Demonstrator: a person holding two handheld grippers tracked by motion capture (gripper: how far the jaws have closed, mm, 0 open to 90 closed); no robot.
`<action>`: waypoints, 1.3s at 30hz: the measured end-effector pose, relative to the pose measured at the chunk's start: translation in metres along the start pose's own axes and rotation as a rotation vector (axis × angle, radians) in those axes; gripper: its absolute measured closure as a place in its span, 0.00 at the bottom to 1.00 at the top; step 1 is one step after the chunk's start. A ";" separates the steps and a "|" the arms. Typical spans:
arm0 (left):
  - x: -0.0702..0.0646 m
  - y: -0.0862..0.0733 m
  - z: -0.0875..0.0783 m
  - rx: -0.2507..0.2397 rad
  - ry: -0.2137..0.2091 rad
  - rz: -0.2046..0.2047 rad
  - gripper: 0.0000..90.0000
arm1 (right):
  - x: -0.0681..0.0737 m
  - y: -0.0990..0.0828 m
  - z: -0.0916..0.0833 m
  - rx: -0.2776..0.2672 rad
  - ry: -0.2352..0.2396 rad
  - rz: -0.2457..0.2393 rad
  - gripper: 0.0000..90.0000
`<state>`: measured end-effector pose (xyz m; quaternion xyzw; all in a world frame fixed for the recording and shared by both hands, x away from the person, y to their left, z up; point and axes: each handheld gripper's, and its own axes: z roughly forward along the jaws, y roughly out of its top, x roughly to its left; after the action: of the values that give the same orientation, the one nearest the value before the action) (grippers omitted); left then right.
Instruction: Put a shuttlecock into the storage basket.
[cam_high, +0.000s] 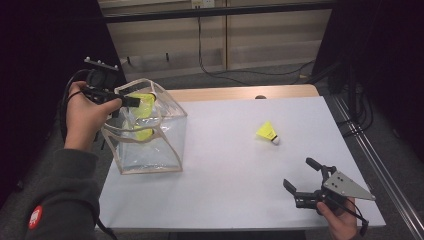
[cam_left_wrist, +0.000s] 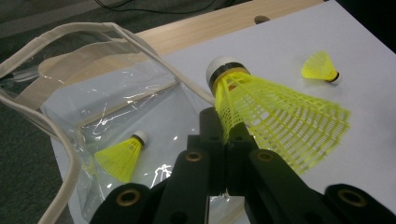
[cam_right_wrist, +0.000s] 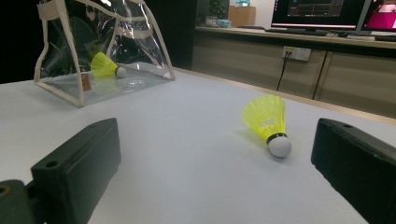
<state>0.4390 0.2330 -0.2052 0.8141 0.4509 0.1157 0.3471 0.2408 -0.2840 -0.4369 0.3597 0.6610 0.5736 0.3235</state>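
My left gripper (cam_high: 131, 101) (cam_left_wrist: 225, 140) is shut on the mesh skirt of a yellow shuttlecock (cam_high: 143, 103) (cam_left_wrist: 275, 116). It holds the shuttlecock over the open top of a clear plastic bag (cam_high: 172, 150) (cam_left_wrist: 70, 60) (cam_right_wrist: 60, 88) at the table's left. Inside the bag lies a second yellow shuttlecock (cam_high: 143, 133) (cam_left_wrist: 122, 156) (cam_right_wrist: 105, 65). A third shuttlecock (cam_high: 268, 132) (cam_left_wrist: 320, 66) (cam_right_wrist: 268, 121) lies on the white table top, cork toward the front right. My right gripper (cam_high: 298, 172) (cam_right_wrist: 217, 154) rests open near the front right corner, pointing at that shuttlecock, nothing between its jaws.
The white sheet (cam_high: 225, 165) covers a wooden table whose far edge (cam_high: 240, 93) shows bare. Cables (cam_high: 220, 70) trail on the floor beyond. A metal rail (cam_high: 380, 160) runs along the right side. Cabinets and monitors (cam_right_wrist: 327, 14) stand in the background.
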 end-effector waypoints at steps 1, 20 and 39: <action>0.000 0.000 0.000 -0.001 0.002 -0.002 0.99 | 0.000 0.000 0.000 0.001 -0.002 -0.001 0.01; 0.009 -0.005 0.006 -0.005 0.045 -0.030 0.99 | 0.000 0.000 0.000 0.003 -0.003 0.001 0.01; 0.020 -0.014 0.027 0.009 0.096 -0.062 0.99 | 0.000 -0.001 0.000 0.005 0.001 -0.001 0.01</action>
<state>0.4546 0.2419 -0.2364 0.7948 0.4927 0.1418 0.3247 0.2408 -0.2845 -0.4377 0.3599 0.6628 0.5718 0.3227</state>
